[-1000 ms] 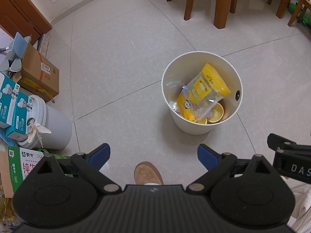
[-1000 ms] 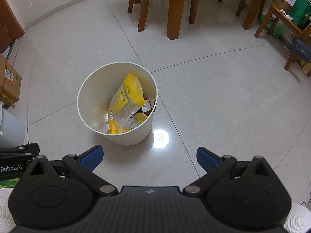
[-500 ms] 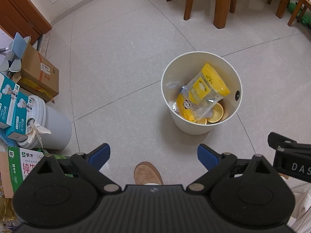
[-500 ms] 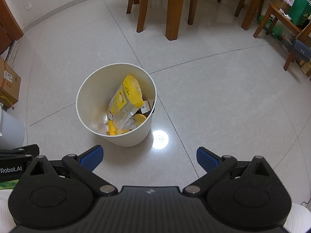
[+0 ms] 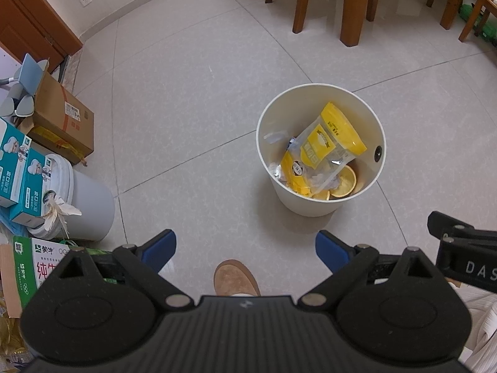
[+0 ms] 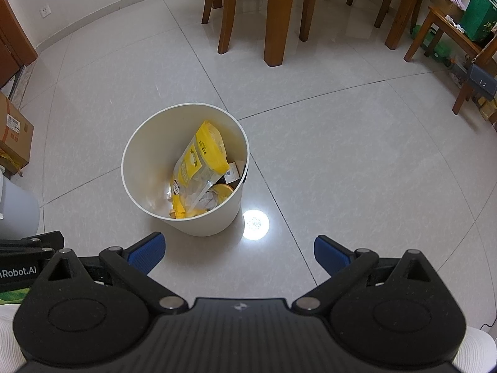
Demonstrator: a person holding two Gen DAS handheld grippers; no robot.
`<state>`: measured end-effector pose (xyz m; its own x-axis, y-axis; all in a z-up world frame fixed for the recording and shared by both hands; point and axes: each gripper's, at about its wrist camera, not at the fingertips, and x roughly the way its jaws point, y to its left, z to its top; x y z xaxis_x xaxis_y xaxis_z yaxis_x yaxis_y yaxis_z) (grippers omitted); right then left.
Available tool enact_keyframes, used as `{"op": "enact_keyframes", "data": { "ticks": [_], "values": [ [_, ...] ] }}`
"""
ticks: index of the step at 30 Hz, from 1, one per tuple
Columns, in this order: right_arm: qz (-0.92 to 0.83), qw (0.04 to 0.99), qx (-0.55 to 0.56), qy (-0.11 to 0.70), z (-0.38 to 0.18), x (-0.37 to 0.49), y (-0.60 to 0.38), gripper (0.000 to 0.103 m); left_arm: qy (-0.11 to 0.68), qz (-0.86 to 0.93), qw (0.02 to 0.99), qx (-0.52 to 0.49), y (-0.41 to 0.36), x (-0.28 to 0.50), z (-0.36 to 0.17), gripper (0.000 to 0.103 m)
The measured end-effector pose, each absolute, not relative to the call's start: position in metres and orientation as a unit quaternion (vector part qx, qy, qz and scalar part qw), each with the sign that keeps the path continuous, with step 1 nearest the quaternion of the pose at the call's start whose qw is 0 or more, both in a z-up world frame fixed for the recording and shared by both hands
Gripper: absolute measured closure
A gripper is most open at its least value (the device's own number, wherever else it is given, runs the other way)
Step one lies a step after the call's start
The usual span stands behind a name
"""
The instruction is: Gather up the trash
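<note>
Hardly anything is shifting since a second ago: from the right wrist view the white trash bin (image 6: 186,168) is sitting a touch lower and further right in the frame than before, while the left wrist view is staying the same. That bin is standing upright on the pale tiled floor (image 6: 341,155), ahead of both grippers and apart from them, and it is holding a yellow snack bag (image 5: 326,143) that is leaning against the inner wall, crumpled clear wrappers beside it, and an orange slice (image 5: 343,181) lying at the bottom. A round light reflection (image 6: 255,223) is glaring on the tile just beside the bin's base. The left gripper (image 5: 245,248) is hanging over the floor with its blue-padded jaws spread wide and nothing between them; a tan shoe (image 5: 236,278) is showing on the tile below it. The right gripper (image 6: 237,253) is hovering likewise, jaws wide apart and gripping nothing. Further out, wooden table and chair legs (image 6: 275,18) are standing beyond the bin. Off to the left, a cardboard box (image 5: 62,124) is resting near the wall, with a grey lidded bucket (image 5: 80,205) nearer, teal boxes (image 5: 21,168) stacked on its lid, and a green-and-white milk carton case (image 5: 37,267) beside it.
</note>
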<state>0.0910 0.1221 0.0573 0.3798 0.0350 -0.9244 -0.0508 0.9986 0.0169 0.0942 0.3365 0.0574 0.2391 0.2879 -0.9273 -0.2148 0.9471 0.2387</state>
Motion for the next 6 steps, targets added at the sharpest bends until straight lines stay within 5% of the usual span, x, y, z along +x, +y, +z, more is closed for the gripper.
{"op": "enact_keyframes", "data": {
  "ticks": [6],
  "values": [
    [0.026,0.831,-0.007,0.556,0.0572,0.0912,0.1217,0.0,0.598,0.158,0.785,0.03,0.3368,0.0959,0.0567,0.007]
  ]
}}
